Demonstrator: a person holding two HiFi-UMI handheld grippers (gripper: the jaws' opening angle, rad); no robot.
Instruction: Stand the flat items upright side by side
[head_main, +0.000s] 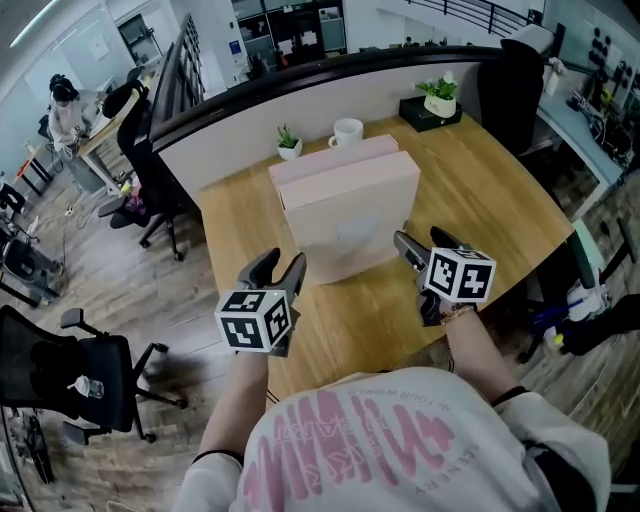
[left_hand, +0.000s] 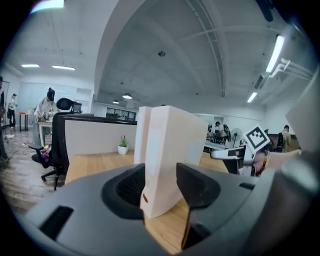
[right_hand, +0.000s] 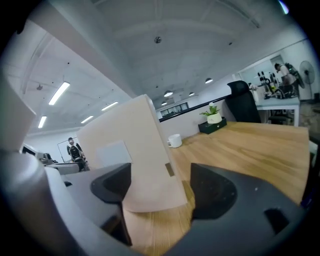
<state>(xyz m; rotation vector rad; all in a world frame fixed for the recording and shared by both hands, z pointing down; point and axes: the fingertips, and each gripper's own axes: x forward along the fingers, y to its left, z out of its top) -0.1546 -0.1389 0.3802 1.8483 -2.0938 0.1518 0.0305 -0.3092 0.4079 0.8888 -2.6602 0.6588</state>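
Two flat pink boxes stand upright side by side on the wooden table (head_main: 500, 200): the front box (head_main: 350, 215) and, close behind it, the back box (head_main: 330, 160). My left gripper (head_main: 283, 272) hovers at the front box's lower left corner, jaws open. In the left gripper view the front box (left_hand: 175, 150) shows through the gap beyond the pads, with the back box (left_hand: 141, 135) behind it. My right gripper (head_main: 422, 243) is at the box's lower right corner, open. In the right gripper view the box (right_hand: 130, 150) stands just past the jaws, untouched.
Behind the boxes are a white mug (head_main: 347, 131) and a small potted plant (head_main: 289, 142). Another plant on a black box (head_main: 440, 98) sits at the back right. A low partition (head_main: 250, 110) borders the table's far side. Office chairs (head_main: 60, 375) stand on the floor to the left.
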